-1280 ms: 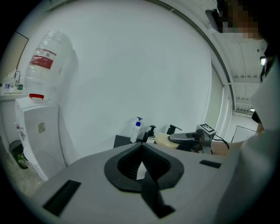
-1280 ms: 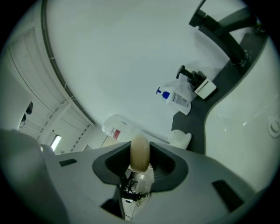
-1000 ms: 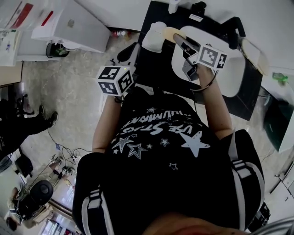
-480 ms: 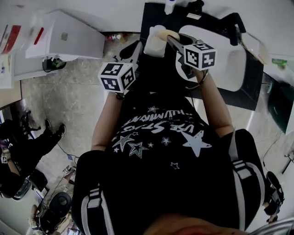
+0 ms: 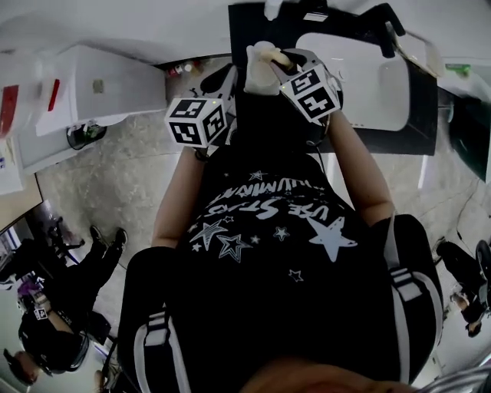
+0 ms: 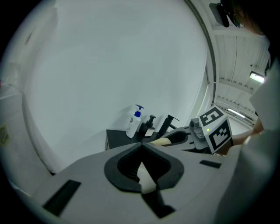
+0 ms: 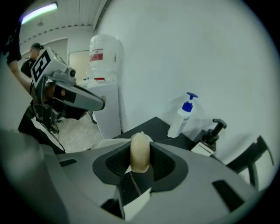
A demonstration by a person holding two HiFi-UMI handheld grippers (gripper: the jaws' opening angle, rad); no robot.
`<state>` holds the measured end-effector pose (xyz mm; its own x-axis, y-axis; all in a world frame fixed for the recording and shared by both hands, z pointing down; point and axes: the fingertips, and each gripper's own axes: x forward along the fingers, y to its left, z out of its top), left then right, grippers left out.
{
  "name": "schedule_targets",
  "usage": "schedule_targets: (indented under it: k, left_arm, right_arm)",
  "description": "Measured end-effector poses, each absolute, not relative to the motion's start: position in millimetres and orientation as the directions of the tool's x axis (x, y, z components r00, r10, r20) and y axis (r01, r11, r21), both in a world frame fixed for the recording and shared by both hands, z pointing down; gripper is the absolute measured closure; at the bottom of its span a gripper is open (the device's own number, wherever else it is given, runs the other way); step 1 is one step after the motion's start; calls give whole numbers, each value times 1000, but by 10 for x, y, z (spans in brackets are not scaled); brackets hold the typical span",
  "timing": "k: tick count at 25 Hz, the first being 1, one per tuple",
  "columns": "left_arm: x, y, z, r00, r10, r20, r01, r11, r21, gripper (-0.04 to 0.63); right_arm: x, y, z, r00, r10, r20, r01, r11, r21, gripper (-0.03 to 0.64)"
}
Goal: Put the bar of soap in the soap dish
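**Right gripper** [image 7: 140, 143]: the jaws pinch the bar of soap [image 7: 140, 153], with the pads pressed on both of its flat faces.
- In the right gripper view the bar shows edge-on, as a tall cream oval mid-frame that pokes past the jaw tips.
- In the left gripper view it reads as a cream lozenge right of centre, sticking out of the right jaws toward frame left.
- From that I judge its long axis runs out along the jaws, not across them.

**Soap dish** [image 5: 259, 71]: a white rounded thing at upper centre of the head view.
- It sits on the near left corner of the black counter [image 5: 247, 23], left of the white sink [image 5: 360, 73].
- I take it for the dish, though its hollow does not show from here.
- The soap appears just right of it and a little above in that frame. The two meet in the picture, but I cannot tell whether they really touch.
- In the right gripper view a pale edge peeks out behind the bar, low and to the left. The dish therefore lies beyond and below the soap.

**Left gripper** [image 6: 141, 148]: the jaw tips meet and nothing is pinched. In the head view it points at the dish's left side, just beside it.

**Judgement:** the soap is not yet in the dish.
- The right hand carries the bar and is the one placed to finish.
- The move called for looks short, forward and down, with the bar turned flat along the dish before the jaws part.
- Risk: let go on its edge, the bar may tip or skid off the rim.
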<state>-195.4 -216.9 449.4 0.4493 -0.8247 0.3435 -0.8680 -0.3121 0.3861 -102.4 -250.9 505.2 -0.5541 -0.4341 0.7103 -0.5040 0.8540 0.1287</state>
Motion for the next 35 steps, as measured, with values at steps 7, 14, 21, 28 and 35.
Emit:
schedule_targets:
  k: [7,14,21,28,35]
  left_arm:
    - [-1921,-2269,4611,544,-757,362,-823,-397,407,584]
    - [-1780,-2244,4964,592,-659,463,-804,-450,388,584]
    - [-1723,-2166,5057,621,-623,476,-784,-474,402,583]
    - [-1752,-2184,5010,613,-638,467,-790,-475,388,583]
    - [-1810,-2153,4973,605,-648,463,-796,-471,381,583]
  right_arm:
    - [-1182,-2481,5149,-407,-514,755,-349,851,392,489]
    - [-1299,-2400,5222,-327,-560,761,-203,828,522,489]
    - [-1349,-2308,5217,-357,-491,794,-230,871,435,488]
    - [-1383,-2203,5238,-404,-427,809,-288,899,331,482]
    - [-1455,-2138,5152,-472,-383,794,-354,907,227,466]
